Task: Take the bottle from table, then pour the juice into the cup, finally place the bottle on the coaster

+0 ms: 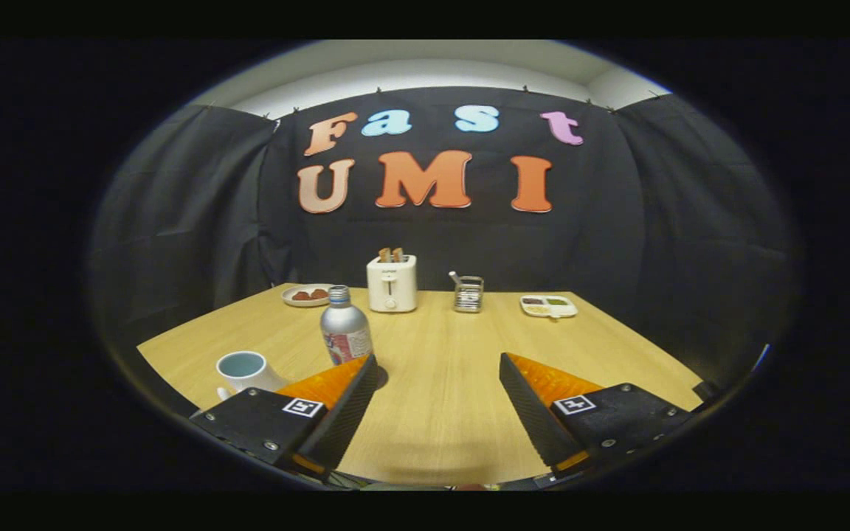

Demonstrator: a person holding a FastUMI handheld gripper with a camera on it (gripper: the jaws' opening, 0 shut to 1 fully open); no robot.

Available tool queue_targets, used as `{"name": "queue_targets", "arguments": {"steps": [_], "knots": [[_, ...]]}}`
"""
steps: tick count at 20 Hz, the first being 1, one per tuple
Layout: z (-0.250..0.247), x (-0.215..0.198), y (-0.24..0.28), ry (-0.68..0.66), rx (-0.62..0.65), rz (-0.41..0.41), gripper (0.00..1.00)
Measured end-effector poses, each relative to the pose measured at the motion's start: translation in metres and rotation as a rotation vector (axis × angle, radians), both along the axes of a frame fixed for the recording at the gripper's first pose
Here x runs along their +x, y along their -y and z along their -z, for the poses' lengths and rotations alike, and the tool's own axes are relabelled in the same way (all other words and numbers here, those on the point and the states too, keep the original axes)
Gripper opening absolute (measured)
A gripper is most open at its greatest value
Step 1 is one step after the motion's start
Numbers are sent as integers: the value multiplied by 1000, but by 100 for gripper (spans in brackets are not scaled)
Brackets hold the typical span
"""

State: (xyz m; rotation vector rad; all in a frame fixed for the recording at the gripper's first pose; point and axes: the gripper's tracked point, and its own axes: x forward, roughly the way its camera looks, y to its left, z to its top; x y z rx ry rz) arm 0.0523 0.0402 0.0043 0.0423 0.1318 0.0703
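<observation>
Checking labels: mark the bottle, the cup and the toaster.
bottle [344,330], gripper view, on its silver body.
cup [242,366], gripper view, on its rim.
toaster [392,284], gripper view, on its front face.

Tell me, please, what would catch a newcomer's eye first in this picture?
First, the open claw, its fingers spread wide over the bare wooden table with nothing between them. Next, the silver bottle standing upright just beyond the left finger, with a white cup to its left. Behind, along the far edge, a white toaster with toast in it stands between a plate and a small rack.
</observation>
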Motion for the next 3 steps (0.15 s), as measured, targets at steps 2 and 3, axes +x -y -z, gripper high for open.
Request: {"name": "queue_targets", "arguments": {"steps": [2, 3], "knots": [[-4, -12, 19, 10, 17, 36, 97], [-5, -17, 26, 11, 26, 48, 97]]}}
